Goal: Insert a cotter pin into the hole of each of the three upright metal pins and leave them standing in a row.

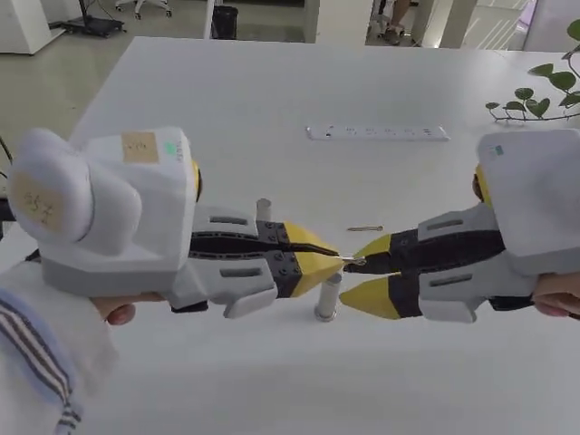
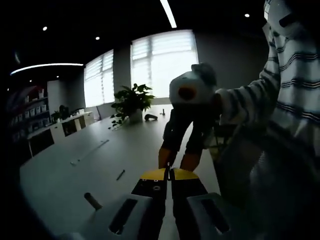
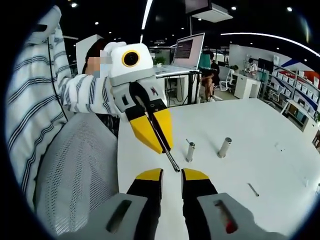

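Left gripper [image 1: 326,256] comes in from the left in the head view. Its yellow fingers [image 3: 150,131] are pressed together, pinching a cotter pin [image 1: 352,261] by one end. The rest of it sticks straight out toward the right gripper [image 1: 352,277].

The right gripper's fingers [image 3: 150,176] are spread with a clear gap between them. In the right gripper view the free end of the cotter pin reaches just in front of that gap. In the head view its tip sits right by the upper right finger, but I can't tell if it's actually touching. The two grippers are basically nose to nose above the white tabletop [image 1: 272,91].

Near pin [image 1: 326,299] stands upright just below where the fingertips meet. Far pin [image 1: 264,210] is also upright, poking up behind the left gripper's body. Both show upright and apart from each other in the right gripper view too.

A spare cotter [image 1: 365,228] lies flat on the tabletop a bit behind the fingertips. Farther back there's a power strip [image 1: 376,133], and a plant [image 1: 544,91] at the right edge.
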